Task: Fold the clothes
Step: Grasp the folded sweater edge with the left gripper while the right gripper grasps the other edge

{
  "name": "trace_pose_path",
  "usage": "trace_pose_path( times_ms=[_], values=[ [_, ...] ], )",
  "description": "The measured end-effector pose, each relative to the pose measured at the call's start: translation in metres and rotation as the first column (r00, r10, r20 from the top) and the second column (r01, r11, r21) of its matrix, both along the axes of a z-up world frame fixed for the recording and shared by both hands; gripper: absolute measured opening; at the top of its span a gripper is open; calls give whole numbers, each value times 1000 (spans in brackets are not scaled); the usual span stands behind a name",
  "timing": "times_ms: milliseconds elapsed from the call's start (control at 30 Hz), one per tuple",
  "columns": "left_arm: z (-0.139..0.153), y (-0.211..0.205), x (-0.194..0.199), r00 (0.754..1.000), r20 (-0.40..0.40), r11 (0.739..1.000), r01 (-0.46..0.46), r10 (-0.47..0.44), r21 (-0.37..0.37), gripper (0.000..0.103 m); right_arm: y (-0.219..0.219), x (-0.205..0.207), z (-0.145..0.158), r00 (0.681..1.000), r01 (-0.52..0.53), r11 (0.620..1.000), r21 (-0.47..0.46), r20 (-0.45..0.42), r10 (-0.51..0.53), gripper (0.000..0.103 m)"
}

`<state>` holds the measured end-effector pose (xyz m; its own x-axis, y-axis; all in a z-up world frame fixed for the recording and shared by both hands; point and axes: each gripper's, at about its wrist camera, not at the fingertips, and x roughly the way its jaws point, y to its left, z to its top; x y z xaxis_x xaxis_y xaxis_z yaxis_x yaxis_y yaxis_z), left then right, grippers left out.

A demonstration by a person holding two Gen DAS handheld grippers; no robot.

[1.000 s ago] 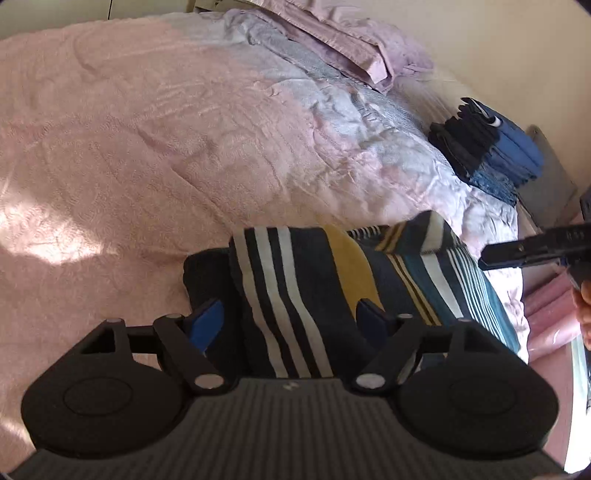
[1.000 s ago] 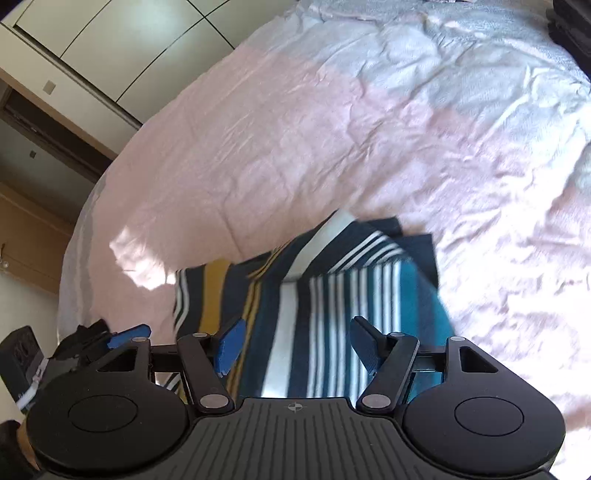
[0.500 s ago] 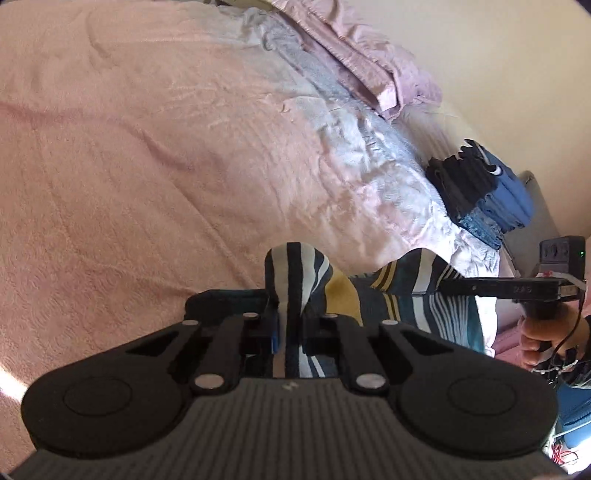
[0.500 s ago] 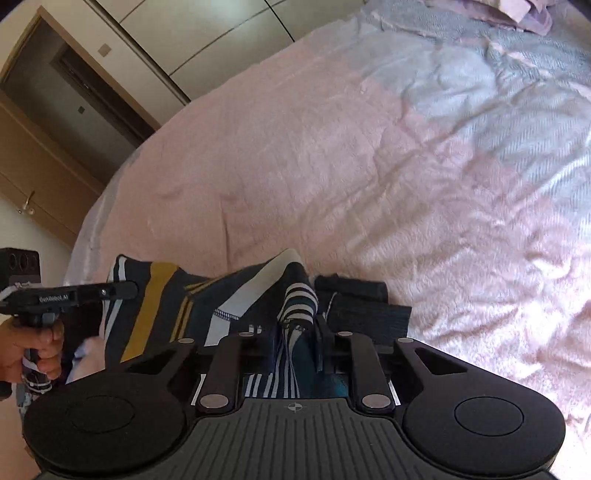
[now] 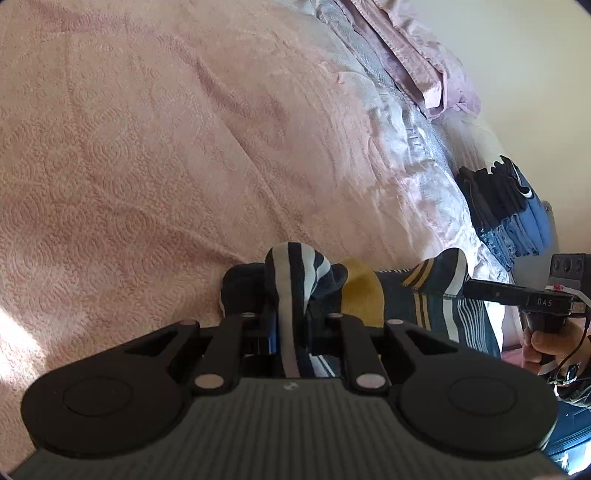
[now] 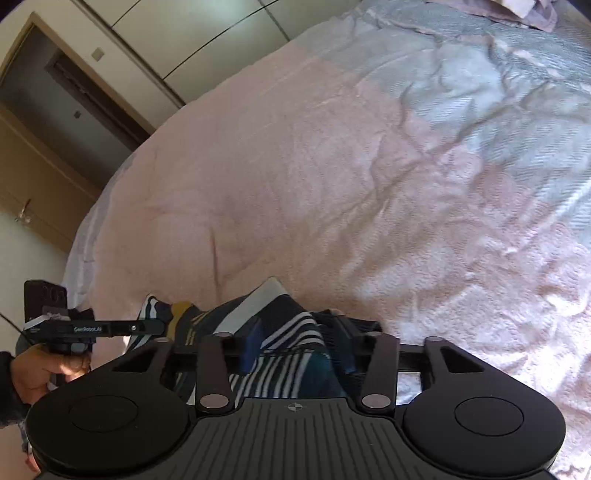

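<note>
- The left gripper (image 5: 291,325) is clamped on a bunched fold of the striped shirt (image 5: 424,306) — the cloth rises in a hump of navy and white stripes just past the closed fingers.
- The right gripper (image 6: 295,347) is pinched on another bunch of the same shirt (image 6: 284,332); its blue pads (image 6: 253,345) press in on a thicker wad, so the fingers stand a little further apart than the left pair.
- The shirt lies at the near edge of the bed (image 5: 147,147), stretched between the two grippers, with a mustard band and thin gold stripes showing in the middle.
- In the left view the right gripper (image 5: 469,288) reaches in from the side, touching a raised corner of the shirt, with a hand (image 5: 550,347) on its grip.
- In the right view the left gripper (image 6: 159,326) comes in from the left edge, a hand (image 6: 48,369) on its handle.
- The bed cover is pink near the grippers and pale grey-blue further off.
- A stack (image 5: 506,210) of folded dark and blue clothes sits on the far side of the bed, well apart from the shirt.
- Pillows (image 5: 424,62) in mauve lie at the head of the bed.
- A door (image 6: 85,99) and wardrobe fronts (image 6: 207,33) stand beyond the bed.
</note>
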<state>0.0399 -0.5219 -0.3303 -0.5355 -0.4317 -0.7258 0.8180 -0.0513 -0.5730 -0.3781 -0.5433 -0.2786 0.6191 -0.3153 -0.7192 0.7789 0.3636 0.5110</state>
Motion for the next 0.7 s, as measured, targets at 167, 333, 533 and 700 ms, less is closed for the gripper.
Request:
trace_pose_path(
  times_ms=[167,333,533,700],
  values=[
    [-16,-17,-1,1000,-21,1000,-22,22,8,14,-26,-11,-31,998,65,998,-5,-28,-65,37],
    [1,-7,10,998,-32,999,-44,45,21,22,-24,-19,-2,989,121,991,-64,-80,-126,37],
    [43,40,35,997,-8,997,-74,74,3,26,25,2,55,997,78,991,-109,13,-77,37],
    [41,100,29,999,-50,996,-9,13,84,32,72,35,42,999,-36,999,-21,23,36,37]
  ],
)
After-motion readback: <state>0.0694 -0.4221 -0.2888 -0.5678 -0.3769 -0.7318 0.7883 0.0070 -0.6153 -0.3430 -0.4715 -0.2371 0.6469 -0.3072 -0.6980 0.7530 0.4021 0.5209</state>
